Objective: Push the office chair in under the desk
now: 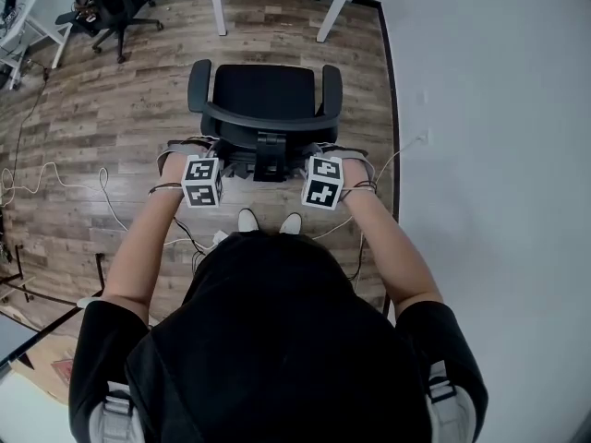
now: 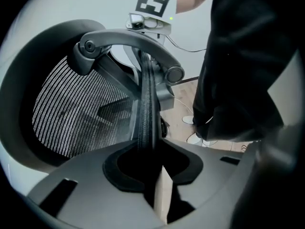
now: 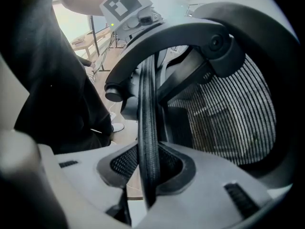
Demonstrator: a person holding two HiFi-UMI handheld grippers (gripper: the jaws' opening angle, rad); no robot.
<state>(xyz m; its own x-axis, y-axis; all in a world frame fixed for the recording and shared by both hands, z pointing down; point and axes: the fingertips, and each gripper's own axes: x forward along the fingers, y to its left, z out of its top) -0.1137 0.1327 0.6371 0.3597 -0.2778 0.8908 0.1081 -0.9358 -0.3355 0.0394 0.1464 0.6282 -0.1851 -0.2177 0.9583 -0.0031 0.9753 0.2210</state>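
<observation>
A black office chair [image 1: 265,95] stands on the wood floor, its seat towards the white desk [image 1: 334,7] at the far end. The mesh backrest's top rim [image 1: 263,123] is nearest to me. My left gripper [image 1: 214,150] is shut on the left part of that rim. The right gripper [image 1: 319,152] is shut on the right part. In the left gripper view the padded rim [image 2: 147,109] runs edge-on into the gripper's [image 2: 152,161] notch, with mesh [image 2: 71,109] to its left. The right gripper view shows the rim [image 3: 147,118] clamped likewise in that gripper [image 3: 148,171].
A second black chair [image 1: 111,3] and a white table [image 1: 23,17] stand at the far left. Cables [image 1: 55,178] trail over the floor on the left. A white wall [image 1: 489,109] runs close along the right. The person's shoes [image 1: 268,221] are just behind the chair.
</observation>
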